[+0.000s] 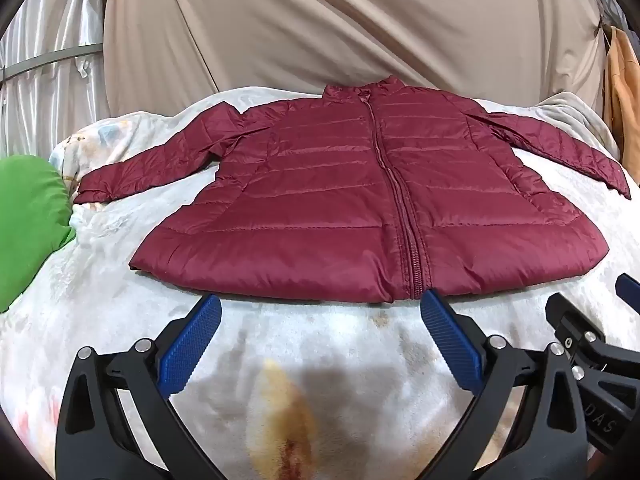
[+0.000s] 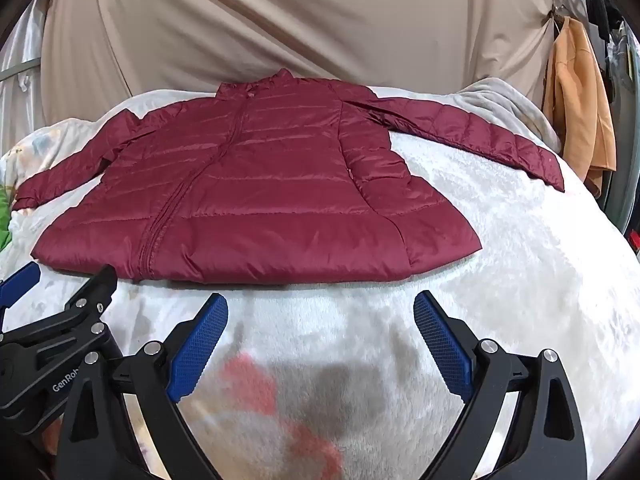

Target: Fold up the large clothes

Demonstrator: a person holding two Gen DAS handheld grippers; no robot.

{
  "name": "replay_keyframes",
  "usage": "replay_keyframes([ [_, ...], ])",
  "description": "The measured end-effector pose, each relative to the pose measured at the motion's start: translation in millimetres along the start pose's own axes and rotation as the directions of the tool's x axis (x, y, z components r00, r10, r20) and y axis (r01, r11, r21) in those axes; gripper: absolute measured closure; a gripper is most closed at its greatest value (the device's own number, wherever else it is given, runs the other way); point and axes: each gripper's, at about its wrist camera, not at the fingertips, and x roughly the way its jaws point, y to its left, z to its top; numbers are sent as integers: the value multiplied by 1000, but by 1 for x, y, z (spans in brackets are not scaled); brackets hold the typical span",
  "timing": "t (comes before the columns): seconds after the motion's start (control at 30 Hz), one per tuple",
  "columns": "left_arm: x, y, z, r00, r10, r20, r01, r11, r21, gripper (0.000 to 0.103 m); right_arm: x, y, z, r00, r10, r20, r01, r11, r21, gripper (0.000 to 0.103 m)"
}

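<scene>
White fleecy printed blanket [image 1: 328, 360] covers the bed as work surface. Nearest, left gripper [image 1: 320, 344] and right gripper [image 2: 320, 344] hover side by side over bare blanket, jaws wide, holding nothing, likely poised to start. Just beyond, maroon quilted puffer jacket [image 1: 340, 216] lies flat, zipped, sleeves spread, ready for folding. Beige draped sheet [image 1: 320, 24] hangs behind.

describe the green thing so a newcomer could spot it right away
Start at the pale fleece blanket covering the bed, with the dark red jacket spread flat on it. Follow the jacket's sleeve to the picture's left edge: the green cushion lies just beyond the cuff, the only green thing.
</scene>
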Motion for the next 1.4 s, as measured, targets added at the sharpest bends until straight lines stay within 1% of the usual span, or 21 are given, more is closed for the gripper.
replay_keyframes([
  [0.2,6,-5,1,1000,11,-19,-11,1000,7,5,2,0,-1,1000,-9,9,10,1000,-10,11],
  [0.23,-1,-2,1,1000,7,-17,-7,1000,4,5,2,0,-1,1000,-9,11,9,1000,-11,11],
  [0.27,1,-5,1,1000,8,-18,-8,1000,6,5,2,0,-2,1000,-9,14,9,1000,-12,11],
  [0.3,2,-5,0,1000,6,-19,-6,1000,5,5,-4,-2,3,1000,-10,17,10,1000,-13,11],
  [0.33,2,-6,0,1000,11,-23,-11,1000,7,5,1,3,-5,1000,-13,-3,13,1000,-12,11],
  [0.47,7,-13,1,999,24,-42,-23,1000,15,5,4,0,-8,1000,-22,-13,22,1000,-16,11],
  [0.5,9,-3,-1,999,11,-40,-10,1000,8,5,4,1,-8,1000,-22,-12,22,1000,-15,11],
  [0.53,10,-2,-1,999,10,-38,-10,1000,7,5,4,2,-9,1000,-23,-11,23,1000,-15,11],
  [0.6,11,-1,-2,999,10,-40,-9,1000,7,5,6,3,-3,999,-25,-22,25,1000,-19,11],
  [1.4,10,-1,-1,999,10,-43,-9,1000,7,5,7,3,-2,999,-26,-28,26,999,-20,11],
])
